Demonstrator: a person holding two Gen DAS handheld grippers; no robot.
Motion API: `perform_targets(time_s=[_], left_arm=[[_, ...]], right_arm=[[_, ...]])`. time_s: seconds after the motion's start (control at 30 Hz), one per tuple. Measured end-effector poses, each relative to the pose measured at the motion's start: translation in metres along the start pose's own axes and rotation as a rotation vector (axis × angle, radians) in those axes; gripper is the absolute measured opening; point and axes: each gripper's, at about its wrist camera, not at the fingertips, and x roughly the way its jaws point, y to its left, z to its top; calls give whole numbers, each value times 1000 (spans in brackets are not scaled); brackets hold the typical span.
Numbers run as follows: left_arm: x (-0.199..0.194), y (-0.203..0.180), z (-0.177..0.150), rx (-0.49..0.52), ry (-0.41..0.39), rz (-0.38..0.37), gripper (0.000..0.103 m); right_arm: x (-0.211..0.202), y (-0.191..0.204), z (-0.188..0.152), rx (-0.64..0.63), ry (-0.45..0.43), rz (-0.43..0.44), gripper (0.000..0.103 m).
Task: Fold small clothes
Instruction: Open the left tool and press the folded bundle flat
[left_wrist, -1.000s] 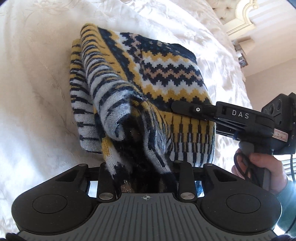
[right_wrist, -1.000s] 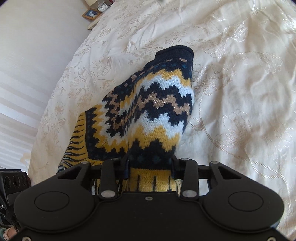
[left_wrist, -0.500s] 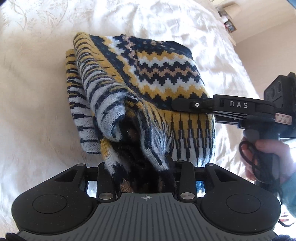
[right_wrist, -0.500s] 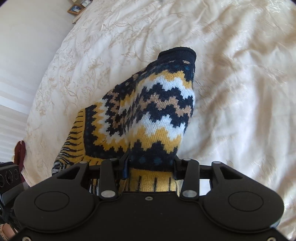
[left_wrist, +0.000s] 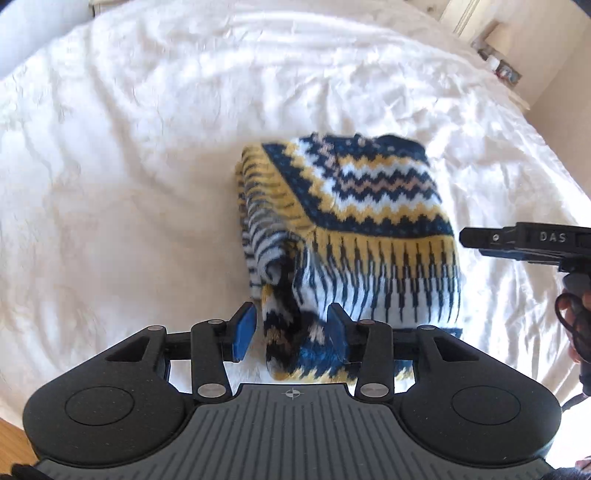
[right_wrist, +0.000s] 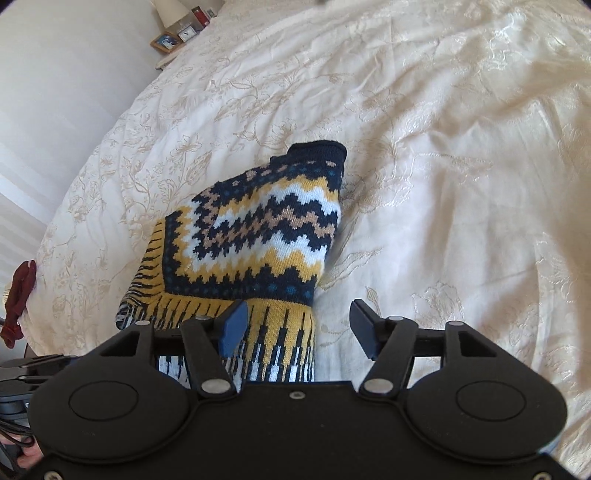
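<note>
A knitted sweater (left_wrist: 369, 206) with navy, yellow and white zigzags lies folded on the cream bedspread (left_wrist: 129, 184). My left gripper (left_wrist: 291, 332) is open, with blue pads (left_wrist: 243, 330) on either side of a bunched sleeve end at the sweater's near left corner, not pinching it. In the right wrist view the sweater (right_wrist: 258, 236) lies ahead and to the left. My right gripper (right_wrist: 299, 328) is open over its near right corner, the left finger above the knit and the right finger above bare bedspread (right_wrist: 461, 184). The right gripper (left_wrist: 469, 239) also shows side-on, held by a hand (left_wrist: 580, 317).
A bedside table with a clock and a picture frame (right_wrist: 177, 35) stands past the bed's far left corner. A dark red cloth (right_wrist: 18, 295) hangs at the bed's left edge. Wood floor (left_wrist: 11, 432) shows beside the bed. Wide bare bedspread surrounds the sweater.
Both grippers have opened and let go of the sweater, then drawn back. The sweater has dropped from being held up and now lies folded flat on the bed.
</note>
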Motion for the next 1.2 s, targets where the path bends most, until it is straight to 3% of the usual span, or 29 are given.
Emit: perform_targets(time_s=[0.13, 0.23, 0.3, 0.5, 0.73, 0.9, 1.0, 1.2], left_arm=[[-6, -18, 22, 55, -110, 15, 42], [10, -23, 37, 47, -114, 23, 42], [26, -23, 43, 30, -98, 33, 42], [71, -5, 30, 4, 81, 102, 43], [69, -7, 27, 25, 80, 103, 44], [72, -6, 29, 26, 92, 107, 47], [73, -6, 30, 33, 99, 113, 49], [76, -4, 31, -6, 113, 146, 69]], right_arm=[[-5, 4, 1, -26, -40, -20, 69], [-4, 5, 5, -29, -47, -40, 69], [-3, 6, 8, -25, -54, -58, 69], [8, 11, 21, -32, -56, -91, 71], [47, 18, 41, -36, -30, -173, 72], [93, 11, 47, -68, 96, -281, 73], [105, 11, 45, -126, 122, -320, 78], [99, 6, 48, -102, 116, -308, 83]])
